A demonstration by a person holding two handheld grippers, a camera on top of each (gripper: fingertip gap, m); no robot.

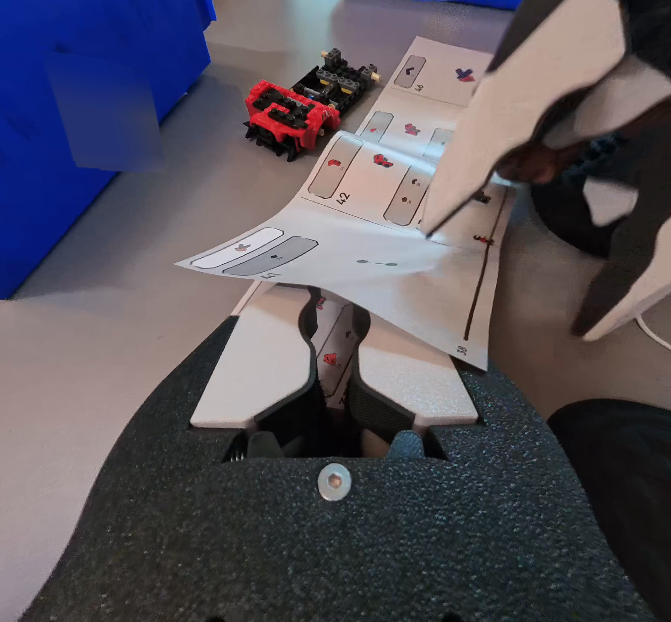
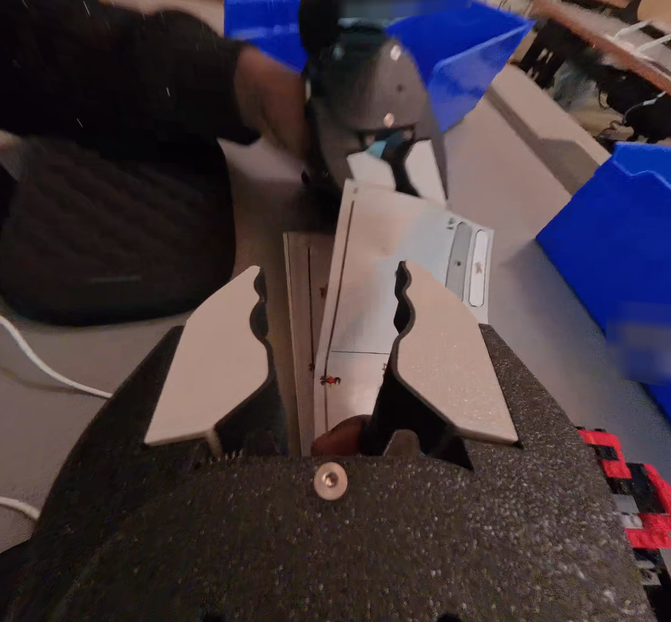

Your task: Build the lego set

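From the left wrist view, the left gripper has its fingers close together, their tips hidden under a lifted page of the instruction booklet; I cannot tell if it pinches anything. The page looks thin, light and bendy, easy to crease, so take it by an edge. The half-built red and black lego car sits beyond, well apart.

From the right wrist view, the right gripper gapes wide above the booklet, holding nothing.

Left gripper jaws narrowed, right gripper jaws spread — tilted.
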